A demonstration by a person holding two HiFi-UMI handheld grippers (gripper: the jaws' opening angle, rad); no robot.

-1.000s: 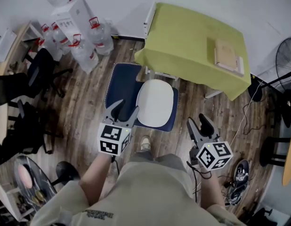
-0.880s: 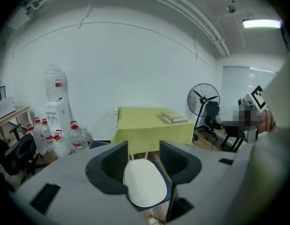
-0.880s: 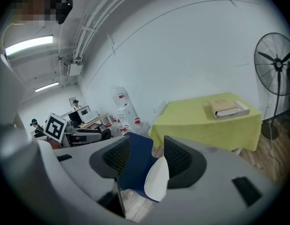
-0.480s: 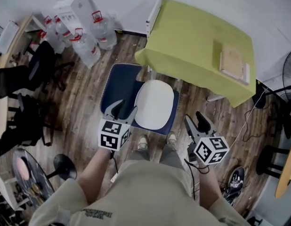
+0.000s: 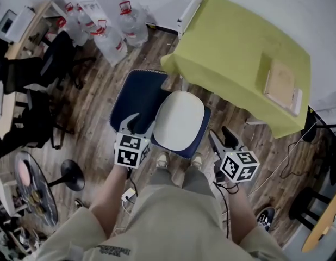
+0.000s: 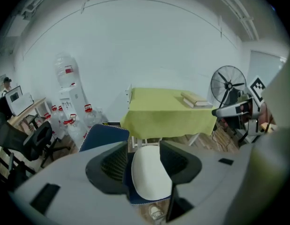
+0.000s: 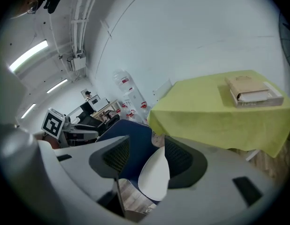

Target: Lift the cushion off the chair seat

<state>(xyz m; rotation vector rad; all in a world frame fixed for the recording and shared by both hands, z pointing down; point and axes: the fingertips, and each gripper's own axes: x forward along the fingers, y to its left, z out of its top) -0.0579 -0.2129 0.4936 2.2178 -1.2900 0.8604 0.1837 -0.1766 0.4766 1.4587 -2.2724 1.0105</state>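
Left gripper [image 5: 141,123], right gripper [image 5: 221,137] near cushion [image 5: 180,119], table [image 5: 238,42] beyond.

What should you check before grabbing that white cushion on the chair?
1. Left gripper open and empty: ok.
2. Right gripper open and empty: ok.
3. One gripper at each side of the white cushion: ok.
4. Nothing lying on top of the cushion: ok.
5. Jaws touching the cushion's edge: not ok, both hover short of it.
6. Cushion loose from the navy chair seat: cannot tell.
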